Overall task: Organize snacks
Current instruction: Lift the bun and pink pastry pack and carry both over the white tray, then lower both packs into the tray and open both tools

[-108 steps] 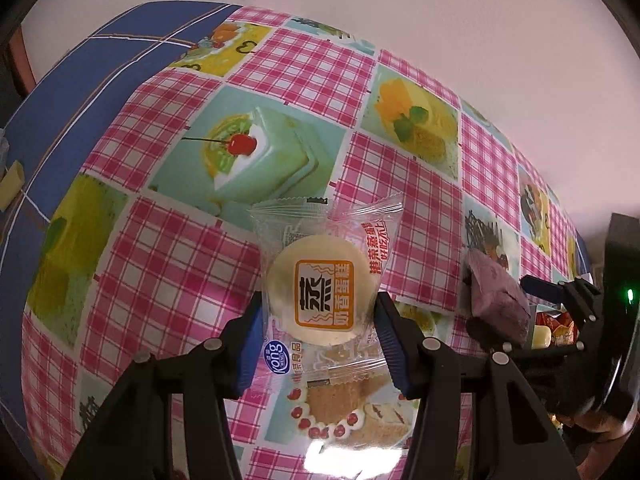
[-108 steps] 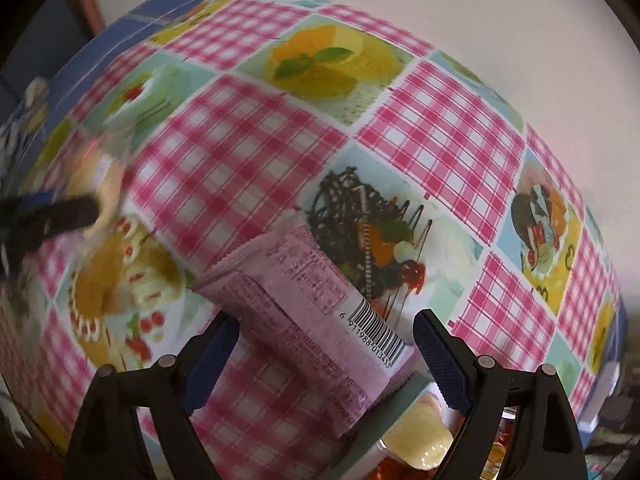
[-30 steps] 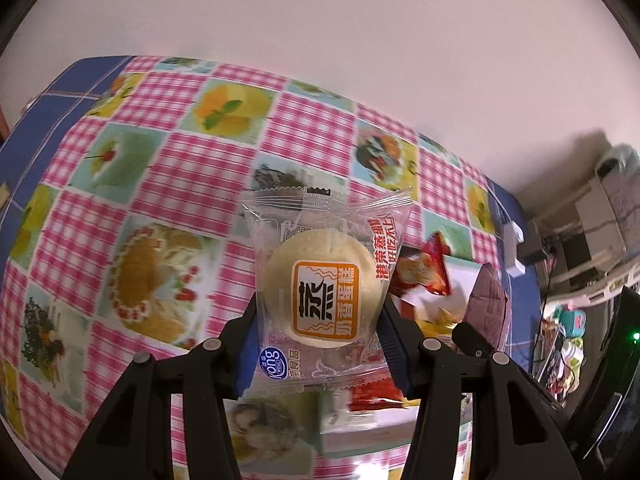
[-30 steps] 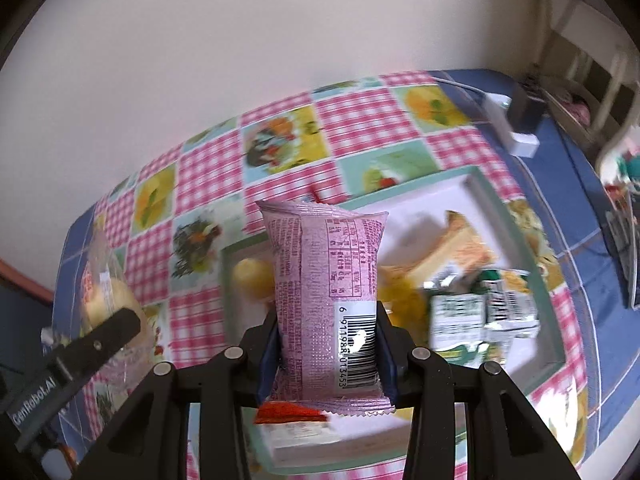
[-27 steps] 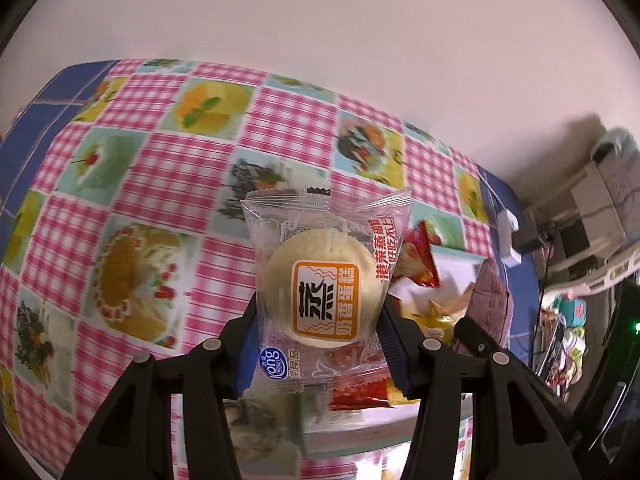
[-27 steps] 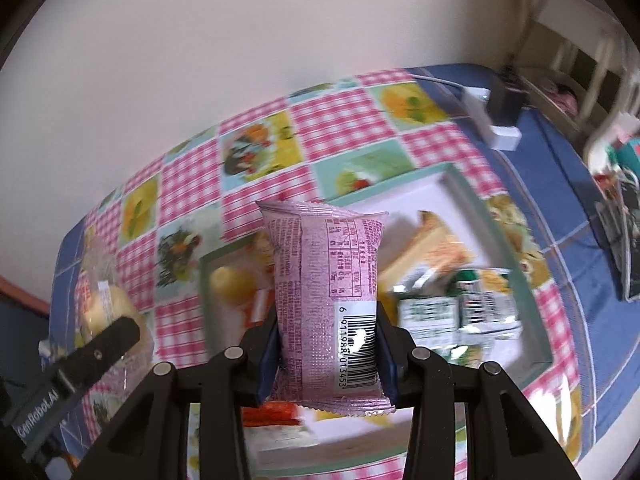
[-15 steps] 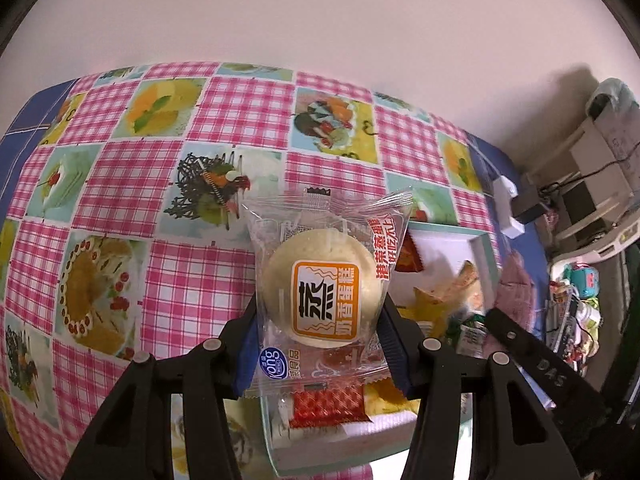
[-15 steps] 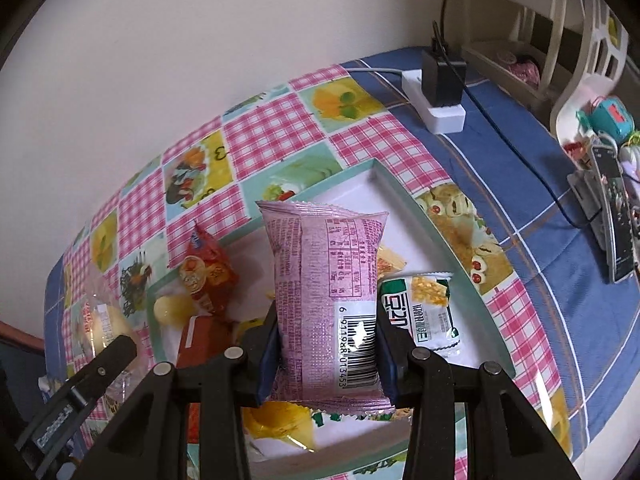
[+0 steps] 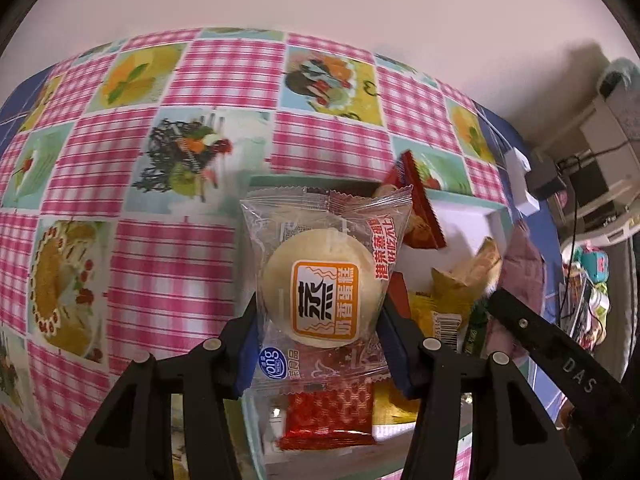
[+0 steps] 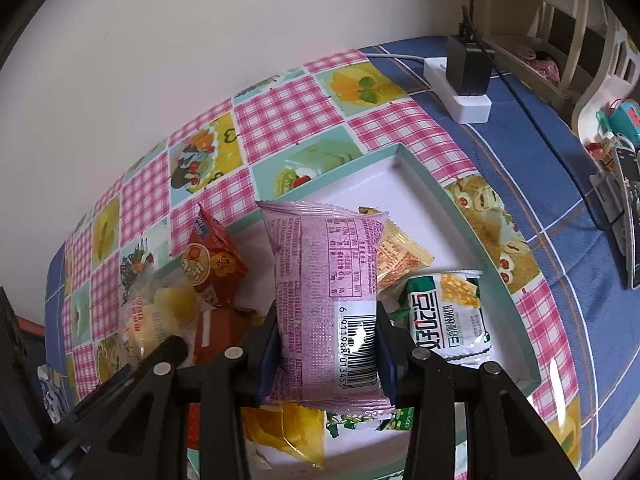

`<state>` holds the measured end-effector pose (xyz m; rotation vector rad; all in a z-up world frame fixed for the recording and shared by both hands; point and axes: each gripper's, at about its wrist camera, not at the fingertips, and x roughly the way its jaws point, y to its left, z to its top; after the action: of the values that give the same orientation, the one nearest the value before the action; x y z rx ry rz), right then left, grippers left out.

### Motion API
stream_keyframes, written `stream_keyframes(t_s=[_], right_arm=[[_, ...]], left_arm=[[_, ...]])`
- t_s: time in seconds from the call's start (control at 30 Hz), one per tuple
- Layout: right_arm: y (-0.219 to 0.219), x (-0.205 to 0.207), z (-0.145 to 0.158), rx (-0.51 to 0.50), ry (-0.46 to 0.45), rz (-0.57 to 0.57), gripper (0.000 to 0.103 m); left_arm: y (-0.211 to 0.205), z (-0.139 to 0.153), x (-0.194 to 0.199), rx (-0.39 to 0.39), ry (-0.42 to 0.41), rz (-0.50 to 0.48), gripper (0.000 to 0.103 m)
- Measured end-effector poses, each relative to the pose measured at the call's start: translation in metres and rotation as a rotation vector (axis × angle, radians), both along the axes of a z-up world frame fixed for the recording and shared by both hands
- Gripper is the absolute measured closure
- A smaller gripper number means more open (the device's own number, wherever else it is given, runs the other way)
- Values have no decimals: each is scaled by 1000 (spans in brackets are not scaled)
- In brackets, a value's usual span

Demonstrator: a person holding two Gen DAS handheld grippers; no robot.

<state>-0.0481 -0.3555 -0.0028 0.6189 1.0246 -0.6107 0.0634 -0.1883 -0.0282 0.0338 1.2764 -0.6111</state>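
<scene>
Left wrist view: the left gripper (image 9: 320,344) squeezes a clear bag with a round cake (image 9: 322,296), held above the green tray (image 10: 472,240). The right gripper (image 10: 326,354) squeezes a pink snack pack (image 10: 324,304) over the same tray, where other snacks lie.

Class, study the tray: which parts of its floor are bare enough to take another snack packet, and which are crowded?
Bare white floor lies in the tray's far corner, bordered by its green walls, beyond the yellow packet. The near side is crowded: the green-and-white packet, the red packet and other wrappers overlap there.
</scene>
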Motion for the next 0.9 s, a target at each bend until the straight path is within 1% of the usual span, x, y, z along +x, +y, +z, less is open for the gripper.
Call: stream_keyframes(t_s=[0.13,0.3,0.47,0.57,0.63,0.67,0.77,0.9], right_arm=[[3,4,0,-12,-1,23,59],[10,11,-3,-35,11,61,59],[18,17,-4,-74,41,91,58],[19,18,-3,-87,48,93,52],[19,17,-1,-95,57,88,46],[19,16,-1,-96,57,85,44],[18,15,2,-93,58,81,44],[19,12,8,-102,55,74,42]], left_arm=[[-4,-5,-1,-28,41,-8,48],[-5,-13,1,-30,60,-5,48],[-3,-13,4,-27,66,6,47],[-2,-11,3,-8,58,10,45],[1,-10,3,11,54,19,41],[2,-9,4,11,56,25,40],[7,-5,4,-12,65,31,37],[12,6,4,-32,52,33,33]])
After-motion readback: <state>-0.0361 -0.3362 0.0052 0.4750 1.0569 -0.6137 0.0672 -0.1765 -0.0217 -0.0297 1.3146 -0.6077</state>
